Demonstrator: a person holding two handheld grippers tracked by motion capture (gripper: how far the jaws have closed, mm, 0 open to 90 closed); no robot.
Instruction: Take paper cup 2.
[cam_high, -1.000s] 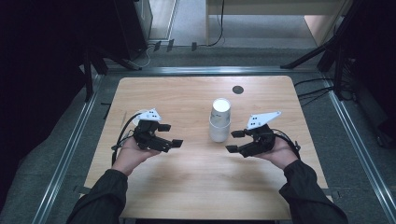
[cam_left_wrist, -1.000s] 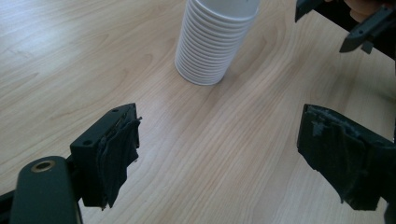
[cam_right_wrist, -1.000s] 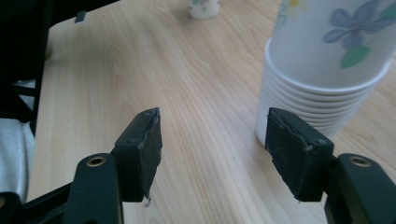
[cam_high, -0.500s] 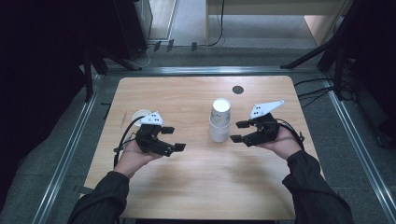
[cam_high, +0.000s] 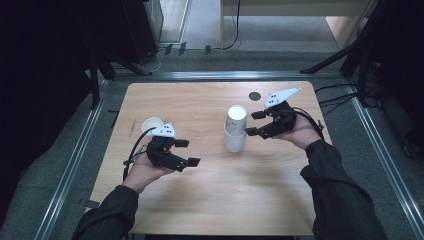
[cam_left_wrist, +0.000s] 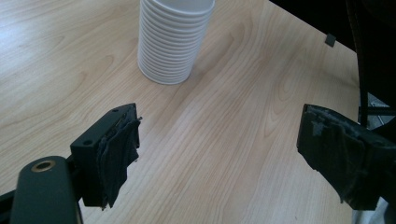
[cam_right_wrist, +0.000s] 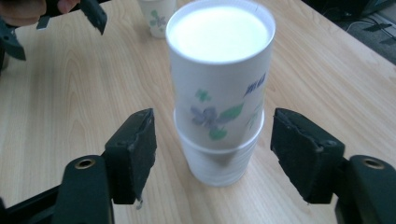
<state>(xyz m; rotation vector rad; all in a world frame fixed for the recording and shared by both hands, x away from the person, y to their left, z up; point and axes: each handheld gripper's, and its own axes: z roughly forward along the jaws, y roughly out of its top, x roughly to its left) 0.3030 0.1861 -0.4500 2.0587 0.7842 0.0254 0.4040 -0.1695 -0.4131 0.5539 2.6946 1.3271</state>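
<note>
Right now the cup stack (cam_high: 235, 131) stands upside down mid-bench (cam_high: 200, 100), top cup sitting a bit raised w/ flower print showing. Right gripper (cam_high: 254, 123) is just beside the stack's right side, jaws wide apart, pads either side of it but not touching; holds nothing. Left gripper (cam_high: 188, 152) hovers well left of the stack, jaws open w/ bare wood between. Single cup (cam_high: 151, 124) stands upright behind the left hand (cam_high: 145, 167), near the left edge.
</note>
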